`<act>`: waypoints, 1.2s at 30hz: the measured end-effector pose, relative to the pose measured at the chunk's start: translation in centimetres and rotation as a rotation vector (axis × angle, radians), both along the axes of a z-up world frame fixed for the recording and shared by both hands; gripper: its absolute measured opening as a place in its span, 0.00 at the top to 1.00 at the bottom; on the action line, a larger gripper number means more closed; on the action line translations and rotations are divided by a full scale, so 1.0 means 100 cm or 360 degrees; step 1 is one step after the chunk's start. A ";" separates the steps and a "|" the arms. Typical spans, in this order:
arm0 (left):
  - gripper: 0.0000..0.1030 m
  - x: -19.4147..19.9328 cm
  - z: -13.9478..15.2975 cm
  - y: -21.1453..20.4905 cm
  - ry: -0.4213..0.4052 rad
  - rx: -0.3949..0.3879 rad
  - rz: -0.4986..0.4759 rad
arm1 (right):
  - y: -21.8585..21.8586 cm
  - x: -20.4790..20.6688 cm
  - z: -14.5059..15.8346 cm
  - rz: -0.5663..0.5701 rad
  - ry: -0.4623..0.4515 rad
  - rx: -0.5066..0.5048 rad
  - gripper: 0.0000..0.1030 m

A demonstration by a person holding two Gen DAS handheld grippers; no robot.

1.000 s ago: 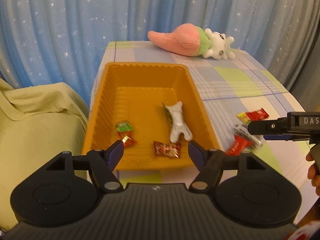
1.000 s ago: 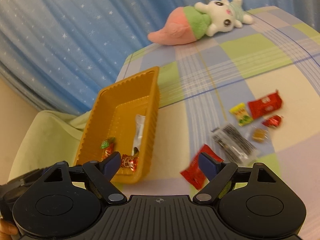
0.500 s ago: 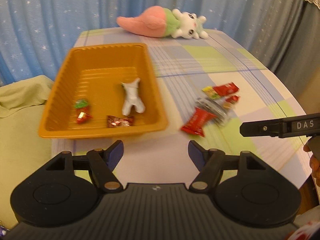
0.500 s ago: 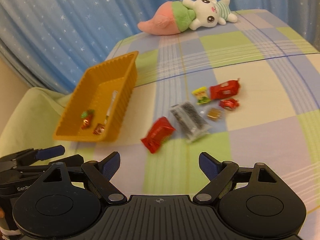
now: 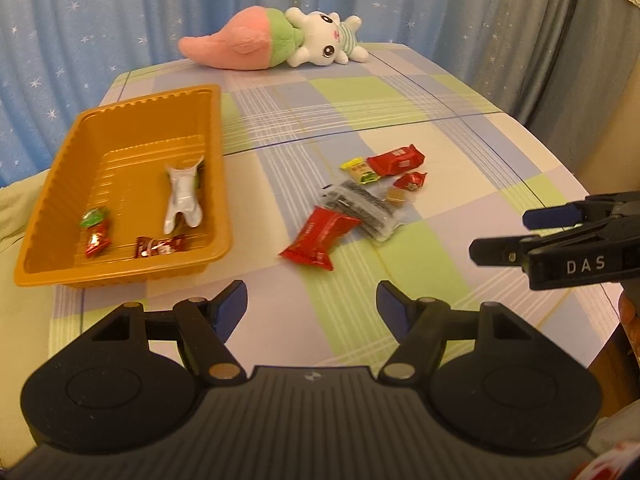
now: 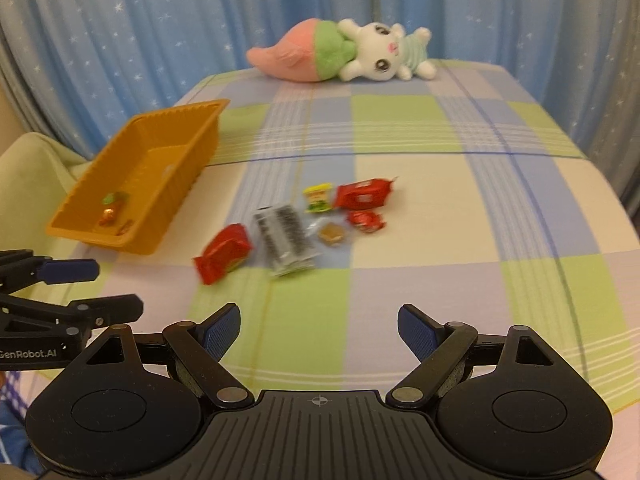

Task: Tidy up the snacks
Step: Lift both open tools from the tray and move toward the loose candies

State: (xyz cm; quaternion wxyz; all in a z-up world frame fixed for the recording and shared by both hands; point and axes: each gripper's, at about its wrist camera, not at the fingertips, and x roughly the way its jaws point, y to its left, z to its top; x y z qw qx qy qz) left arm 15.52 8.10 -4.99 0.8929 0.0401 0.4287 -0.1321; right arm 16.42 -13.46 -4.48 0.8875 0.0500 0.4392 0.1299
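Both my tongs hang apart over the near edge of the table (image 5: 460, 128), left gripper (image 5: 312, 306) and right gripper (image 6: 320, 328) each with jaws spread, gripping nothing. Beyond lie loose snacks (image 5: 356, 208); the orange tray (image 5: 120, 268) sits left, holding several wrapped sweets. A plush toy (image 5: 272, 42) lies farthest.

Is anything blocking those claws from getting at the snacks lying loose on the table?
Nothing visible. Both the left gripper and right gripper are open, with only bare tablecloth before the nearest red packet.
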 end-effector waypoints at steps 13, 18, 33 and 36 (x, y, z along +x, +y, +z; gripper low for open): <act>0.33 0.029 -0.016 -0.028 -0.0026 0.0099 -0.0011 | -0.043 0.011 -0.014 -0.0029 0.0044 0.0046 0.17; 0.34 0.043 -0.024 -0.035 -0.0029 0.0157 -0.0042 | -0.055 0.016 -0.021 -0.0056 0.0099 0.0086 0.17; 0.39 0.080 -0.047 -0.046 0.0037 0.0269 -0.0120 | -0.070 0.028 -0.029 -0.0153 0.0154 0.0120 0.17; 0.41 0.086 -0.052 -0.050 0.0058 0.0284 -0.0136 | -0.072 0.029 -0.031 -0.0167 0.0164 0.0121 0.17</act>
